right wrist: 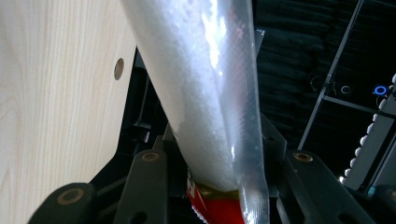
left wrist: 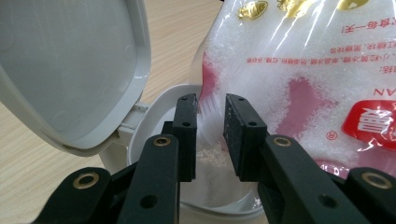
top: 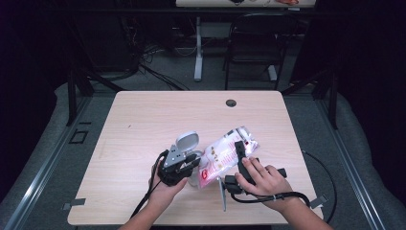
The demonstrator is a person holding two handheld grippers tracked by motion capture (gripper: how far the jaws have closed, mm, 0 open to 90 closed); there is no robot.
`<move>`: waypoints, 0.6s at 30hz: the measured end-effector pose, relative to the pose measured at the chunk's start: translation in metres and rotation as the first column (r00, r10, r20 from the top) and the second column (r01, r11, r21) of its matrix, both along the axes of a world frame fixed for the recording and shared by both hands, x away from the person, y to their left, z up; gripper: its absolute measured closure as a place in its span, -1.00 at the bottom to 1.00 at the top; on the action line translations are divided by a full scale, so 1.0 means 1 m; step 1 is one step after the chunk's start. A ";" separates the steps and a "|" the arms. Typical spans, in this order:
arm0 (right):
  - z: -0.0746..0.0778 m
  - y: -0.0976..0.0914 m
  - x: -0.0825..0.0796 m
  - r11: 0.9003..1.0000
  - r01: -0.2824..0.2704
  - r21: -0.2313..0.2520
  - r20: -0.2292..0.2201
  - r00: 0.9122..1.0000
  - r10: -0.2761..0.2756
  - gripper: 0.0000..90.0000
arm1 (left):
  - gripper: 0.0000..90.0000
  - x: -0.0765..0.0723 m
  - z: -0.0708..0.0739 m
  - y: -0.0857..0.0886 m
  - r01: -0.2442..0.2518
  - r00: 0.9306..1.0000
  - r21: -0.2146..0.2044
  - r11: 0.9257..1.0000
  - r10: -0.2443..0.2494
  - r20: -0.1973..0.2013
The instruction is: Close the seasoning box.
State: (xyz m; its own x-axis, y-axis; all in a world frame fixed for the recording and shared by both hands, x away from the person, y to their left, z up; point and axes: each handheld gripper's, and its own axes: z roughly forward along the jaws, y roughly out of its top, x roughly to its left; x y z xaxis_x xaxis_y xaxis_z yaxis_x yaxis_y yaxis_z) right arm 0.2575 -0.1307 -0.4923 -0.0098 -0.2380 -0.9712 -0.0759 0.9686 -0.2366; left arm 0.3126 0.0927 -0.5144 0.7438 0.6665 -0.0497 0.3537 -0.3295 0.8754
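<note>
A clear bag of white sugar (top: 222, 155) with red print is held tilted over the table, its low corner at a white container. My right gripper (top: 238, 146) is shut on the bag; in the right gripper view the sugar bag (right wrist: 205, 93) runs up between the black jaws. The white container (left wrist: 140, 144) has its flip lid (left wrist: 70, 70) standing open, and white grains lie inside. My left gripper (left wrist: 210, 105) hovers at the container's mouth with a narrow gap between its jaws, the bag (left wrist: 299, 70) just beyond. In the high view the left gripper (top: 193, 162) sits below the lid (top: 186, 141).
The light wooden table (top: 143, 120) has a cable hole (top: 231, 102) near its far edge. Behind the table stand a black chair (top: 253, 43) and a white desk leg (top: 197, 48). Black cables trail from both grippers over the near edge.
</note>
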 end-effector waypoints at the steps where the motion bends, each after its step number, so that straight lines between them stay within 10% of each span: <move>1: 0.000 0.000 0.000 1.000 -0.006 0.005 -0.001 1.000 0.006 0.43 | 0.66 0.000 0.000 0.000 -0.002 1.000 -0.003 1.000 0.002 -0.003; 18: 0.000 0.003 -0.004 1.000 -0.020 0.004 0.020 1.000 0.020 0.47 | 0.67 0.000 0.000 0.001 0.000 1.000 0.001 1.000 0.000 -0.004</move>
